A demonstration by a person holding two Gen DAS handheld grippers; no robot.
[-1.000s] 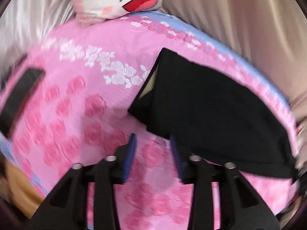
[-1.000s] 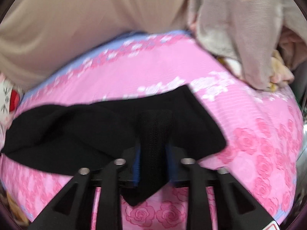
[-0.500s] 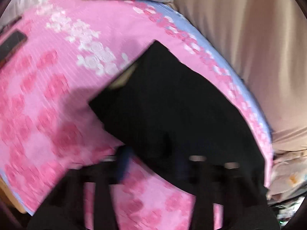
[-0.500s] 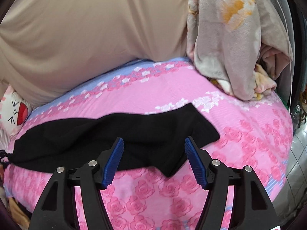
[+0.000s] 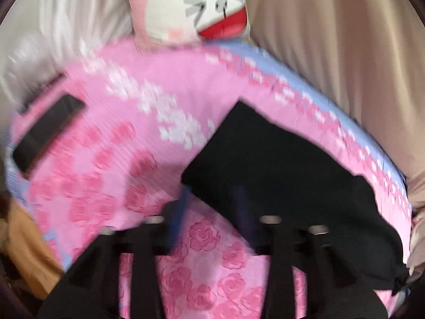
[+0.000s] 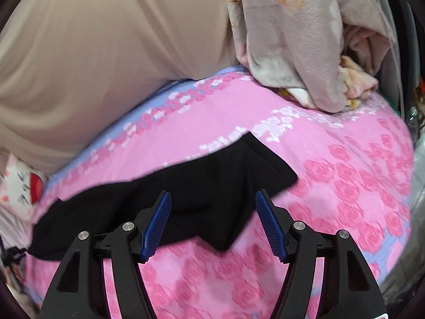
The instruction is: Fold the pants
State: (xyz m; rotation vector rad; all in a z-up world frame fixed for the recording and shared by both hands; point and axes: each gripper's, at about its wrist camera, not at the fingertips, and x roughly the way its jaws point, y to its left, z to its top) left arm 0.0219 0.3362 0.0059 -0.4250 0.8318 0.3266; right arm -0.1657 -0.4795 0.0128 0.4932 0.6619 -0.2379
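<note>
The black pants (image 5: 279,170) lie flat on a pink rose-print bed sheet (image 5: 111,143), folded lengthwise into a long strip. In the left wrist view my left gripper (image 5: 212,207) is open, blurred, its blue pads at the near edge of the pants' square end. In the right wrist view the pants (image 6: 186,199) stretch from lower left to a pointed end at the right. My right gripper (image 6: 212,212) is wide open and empty, just above the near edge of the pants.
A cartoon-face pillow (image 5: 191,8) sits at the bed's head. A dark flat object (image 5: 47,130) lies on the sheet at left. A beige curtain (image 6: 106,53) hangs behind the bed. A crumpled grey blanket (image 6: 305,40) is piled at the far right corner.
My right gripper has let go of the pants' fabric, opened wide and drawn back. My left gripper swung over the pants and back toward their near edge, still open.
</note>
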